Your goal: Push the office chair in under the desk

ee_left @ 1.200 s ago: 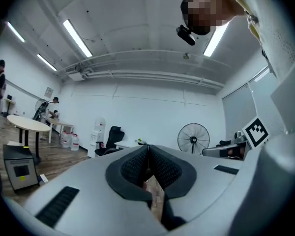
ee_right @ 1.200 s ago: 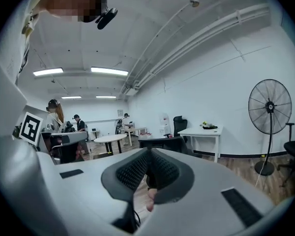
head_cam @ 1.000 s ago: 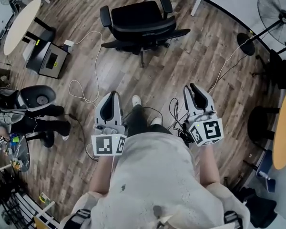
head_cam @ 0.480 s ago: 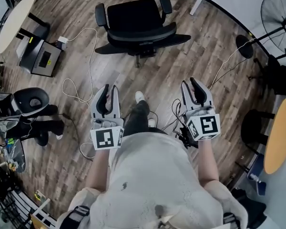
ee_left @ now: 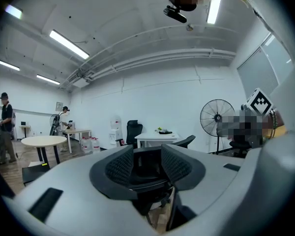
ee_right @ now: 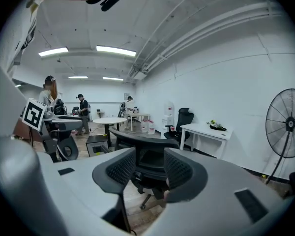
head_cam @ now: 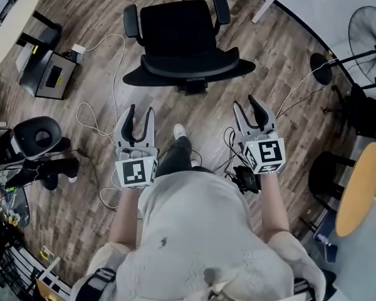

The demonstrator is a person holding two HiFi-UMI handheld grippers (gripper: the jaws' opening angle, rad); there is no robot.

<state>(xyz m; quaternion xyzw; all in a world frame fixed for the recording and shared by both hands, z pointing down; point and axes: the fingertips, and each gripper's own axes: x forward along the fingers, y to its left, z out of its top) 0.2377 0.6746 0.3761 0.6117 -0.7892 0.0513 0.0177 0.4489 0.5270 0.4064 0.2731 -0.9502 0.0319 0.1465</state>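
Left gripper [head_cam: 141,112]: jaws opening, well apart, nothing between them. Right gripper [head_cam: 245,103]: same, jaws opening and empty. Ahead of both sets of fingertips, and clear of them, we see the office chair [head_cam: 183,36], its backrest turned toward us. Beyond the chair stands the white desk [ee_right: 205,130]. A fan [head_cam: 371,24] stands far right of our right fingers.

Wooden floor [head_cam: 272,58], office chair [head_cam: 182,36], standing fan [head_cam: 368,27]
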